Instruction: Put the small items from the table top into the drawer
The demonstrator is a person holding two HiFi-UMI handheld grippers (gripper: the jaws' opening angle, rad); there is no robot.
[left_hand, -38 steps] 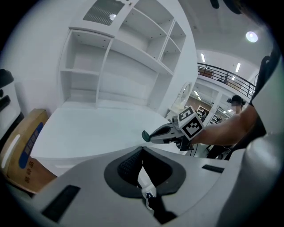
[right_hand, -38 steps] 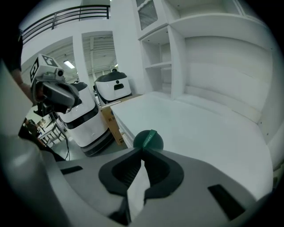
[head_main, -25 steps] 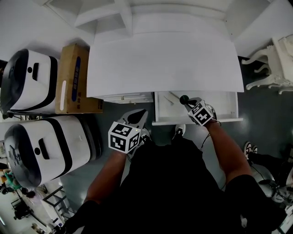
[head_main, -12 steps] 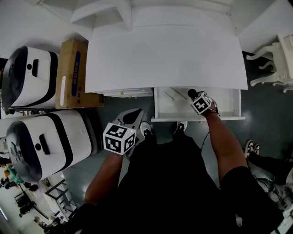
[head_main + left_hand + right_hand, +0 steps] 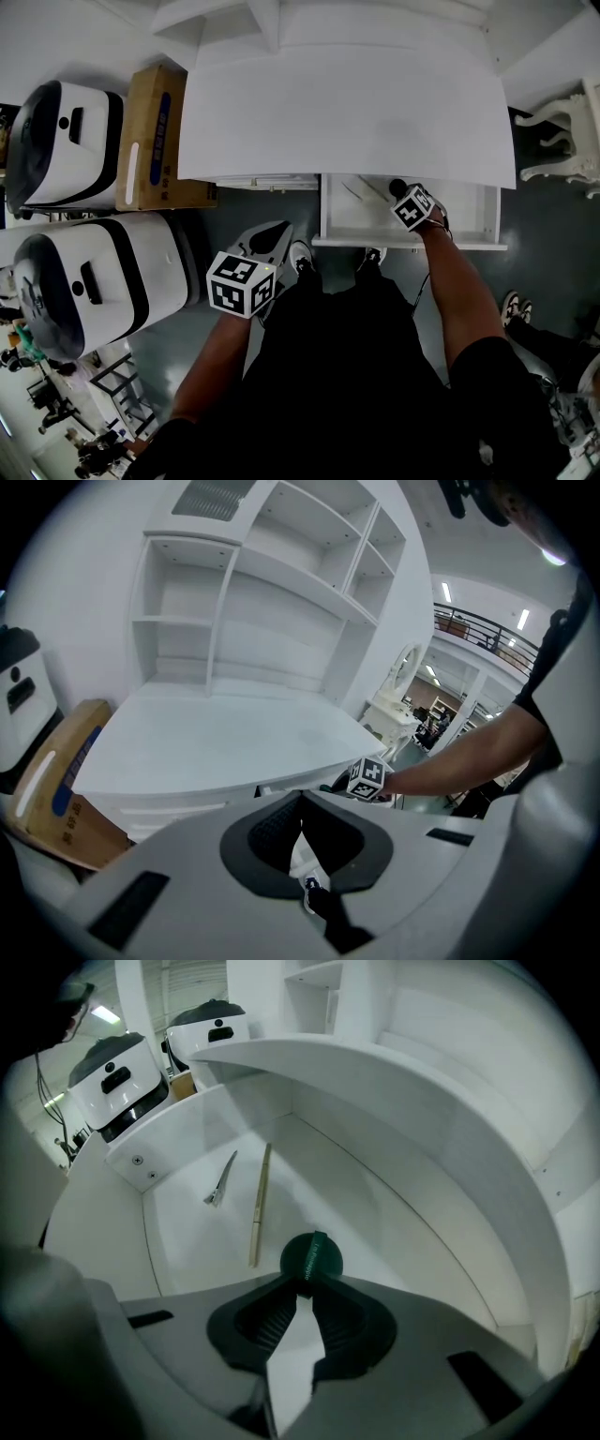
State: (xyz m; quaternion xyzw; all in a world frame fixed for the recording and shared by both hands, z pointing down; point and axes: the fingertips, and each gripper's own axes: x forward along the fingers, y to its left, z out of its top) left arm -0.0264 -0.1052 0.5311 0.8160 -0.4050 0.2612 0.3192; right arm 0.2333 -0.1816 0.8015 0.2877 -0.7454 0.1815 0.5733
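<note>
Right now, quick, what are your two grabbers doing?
Left gripper: closed, holding nothing.
Right gripper: closed on a dark green disc over the open drawer.

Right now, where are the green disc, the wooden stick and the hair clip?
green disc [image 5: 311, 1256], right gripper view, middle of its round face.
wooden stick [image 5: 260, 1206], right gripper view, middle of its length.
hair clip [image 5: 221, 1180], right gripper view, middle of its metal body.

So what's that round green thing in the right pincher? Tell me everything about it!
The green disc is small, round and very dark, with faint pale lettering along its rim. It looks flat and hard. The right gripper pinches one edge, holding it on edge above the white floor of the open drawer.
</note>
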